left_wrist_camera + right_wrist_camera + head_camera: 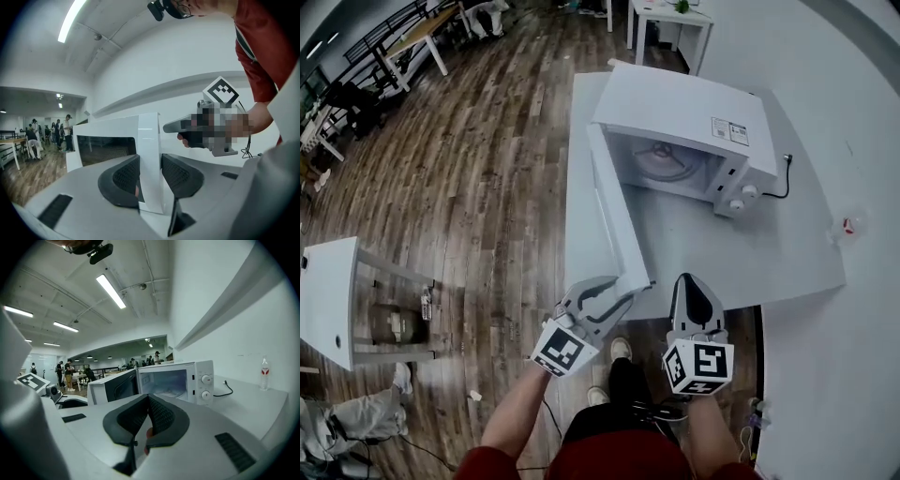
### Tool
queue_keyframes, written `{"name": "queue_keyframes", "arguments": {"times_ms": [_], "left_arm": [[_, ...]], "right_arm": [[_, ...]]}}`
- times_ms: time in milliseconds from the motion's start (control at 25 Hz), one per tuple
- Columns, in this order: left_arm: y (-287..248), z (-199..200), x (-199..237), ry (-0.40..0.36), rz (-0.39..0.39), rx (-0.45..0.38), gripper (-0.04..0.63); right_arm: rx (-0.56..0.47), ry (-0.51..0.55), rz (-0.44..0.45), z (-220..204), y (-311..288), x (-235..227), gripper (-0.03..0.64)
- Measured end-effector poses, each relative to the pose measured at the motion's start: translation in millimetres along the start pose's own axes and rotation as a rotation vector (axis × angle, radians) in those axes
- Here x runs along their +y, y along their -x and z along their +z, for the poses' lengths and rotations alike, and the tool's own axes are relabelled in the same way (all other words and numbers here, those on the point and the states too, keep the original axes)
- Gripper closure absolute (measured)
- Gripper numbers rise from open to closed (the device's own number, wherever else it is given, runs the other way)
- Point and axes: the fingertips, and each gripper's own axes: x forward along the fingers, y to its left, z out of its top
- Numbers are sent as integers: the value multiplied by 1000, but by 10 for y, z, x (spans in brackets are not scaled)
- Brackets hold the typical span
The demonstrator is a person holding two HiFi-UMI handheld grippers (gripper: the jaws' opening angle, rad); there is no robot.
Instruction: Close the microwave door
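Note:
The white microwave (694,112) stands on the white table (769,262) with its door (614,220) swung wide open toward me. My left gripper (619,286) is at the door's free edge. In the left gripper view its pads (122,180) sit on both sides of that edge (150,154), shut on it. My right gripper (686,281) hovers just right of the door's end at the table's front edge, shut and empty, its pads (159,416) together. It points at the open microwave (201,380), whose door (115,387) shows to the left.
A small bottle (848,225) stands at the table's right edge, and a black cable (783,183) runs behind the microwave. A low white table (328,291) stands on the wood floor at left, another (670,19) stands beyond. People stand far off (68,133).

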Motion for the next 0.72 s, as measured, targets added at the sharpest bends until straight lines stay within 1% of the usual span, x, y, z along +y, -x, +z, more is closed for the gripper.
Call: {"name": "queue_keyframes", "arguments": {"times_ms": [120,440,600,720], "left_arm": [[-106,34,-40,0,14,-2,431],[-385,68,-124,28,60,-3,434],[-571,132,-179,32,68,-10,440],[-766,172,-218,51,86,-17,443]], "right_arm": [[-9,-6,-36,17,62,-140,589],[-40,7,-118,146,284,-472,589],[-50,19,-143,202,342,-615,589],[-44,21,-160,165,324,-767,589]]}}
